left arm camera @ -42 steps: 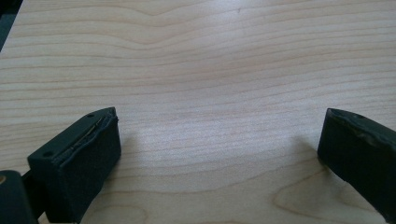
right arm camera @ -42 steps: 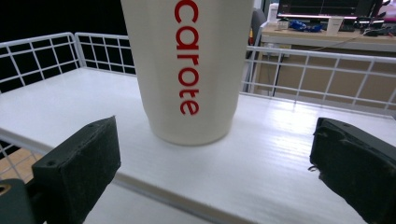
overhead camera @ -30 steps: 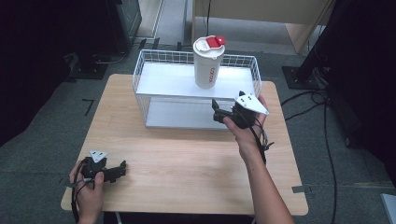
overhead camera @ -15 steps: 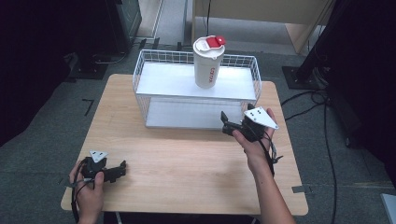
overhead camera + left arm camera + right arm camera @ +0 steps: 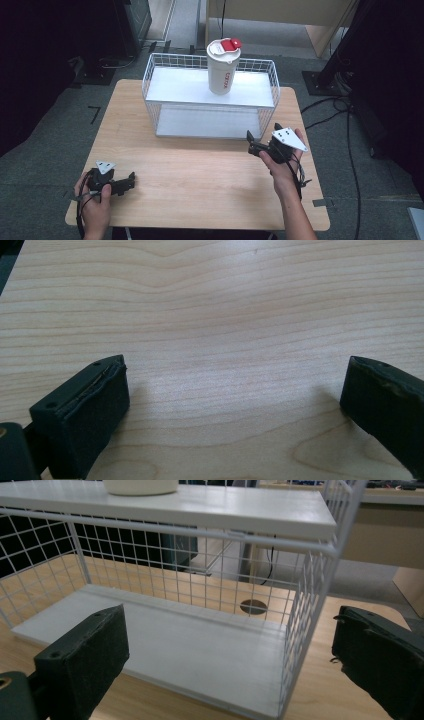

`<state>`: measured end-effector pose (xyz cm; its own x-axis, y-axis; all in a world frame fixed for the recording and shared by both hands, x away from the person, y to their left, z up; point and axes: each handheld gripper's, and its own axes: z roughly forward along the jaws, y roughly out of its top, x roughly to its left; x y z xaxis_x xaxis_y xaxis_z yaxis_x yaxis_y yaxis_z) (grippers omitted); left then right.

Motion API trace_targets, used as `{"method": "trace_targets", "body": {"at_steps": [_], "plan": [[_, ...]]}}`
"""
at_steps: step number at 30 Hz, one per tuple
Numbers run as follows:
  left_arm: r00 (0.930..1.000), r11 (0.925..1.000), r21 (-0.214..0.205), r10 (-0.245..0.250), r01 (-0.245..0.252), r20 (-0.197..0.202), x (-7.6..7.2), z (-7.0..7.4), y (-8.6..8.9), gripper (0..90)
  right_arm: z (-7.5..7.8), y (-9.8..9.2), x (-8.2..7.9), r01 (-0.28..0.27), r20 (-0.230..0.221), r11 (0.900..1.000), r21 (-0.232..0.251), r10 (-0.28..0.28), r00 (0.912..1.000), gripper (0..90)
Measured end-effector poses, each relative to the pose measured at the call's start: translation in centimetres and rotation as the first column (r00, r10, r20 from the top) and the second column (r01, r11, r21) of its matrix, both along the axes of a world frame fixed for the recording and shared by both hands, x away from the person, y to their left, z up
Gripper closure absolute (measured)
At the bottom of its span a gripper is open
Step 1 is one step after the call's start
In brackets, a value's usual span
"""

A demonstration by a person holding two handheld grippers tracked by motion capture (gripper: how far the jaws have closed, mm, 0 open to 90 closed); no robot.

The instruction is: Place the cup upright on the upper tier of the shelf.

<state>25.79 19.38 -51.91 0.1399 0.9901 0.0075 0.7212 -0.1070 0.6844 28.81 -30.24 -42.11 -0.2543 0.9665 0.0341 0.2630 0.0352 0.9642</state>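
A white cup with a red-tabbed lid [image 5: 222, 67] stands upright on the top shelf of a white wire rack [image 5: 165, 90] at the table's far side; its base [image 5: 140, 486] shows at the top of the right gripper view. My right gripper [image 5: 255, 142] is held open just in front of the rack's right front corner, with nothing between its jaws, which face the lower shelf [image 5: 165, 645]. My left gripper [image 5: 127, 181] rests low over the near-left part of the wooden table [image 5: 225, 315], open and with nothing in it.
The rack's lower white shelf [image 5: 205, 122] holds nothing. Bare wood lies between the two grippers [image 5: 200, 175]. A round cable hole [image 5: 253, 606] shows in the tabletop behind the rack. Dark stands and cables surround the table on the floor.
My right gripper has drawn back from the rack toward the near right, coming lower over the table. The left gripper has stayed where it was.
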Motion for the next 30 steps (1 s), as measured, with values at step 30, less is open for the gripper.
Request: {"method": "trace_targets", "body": {"at_steps": [30], "plan": [[1.0000,1.0000,0.000,0.000,0.000,0.000,0.0,0.0,0.0,0.0,-7.0,-6.5,-5.6,0.106,-0.147,0.9943,-0.015,-0.107,0.9833,1.7]]}}
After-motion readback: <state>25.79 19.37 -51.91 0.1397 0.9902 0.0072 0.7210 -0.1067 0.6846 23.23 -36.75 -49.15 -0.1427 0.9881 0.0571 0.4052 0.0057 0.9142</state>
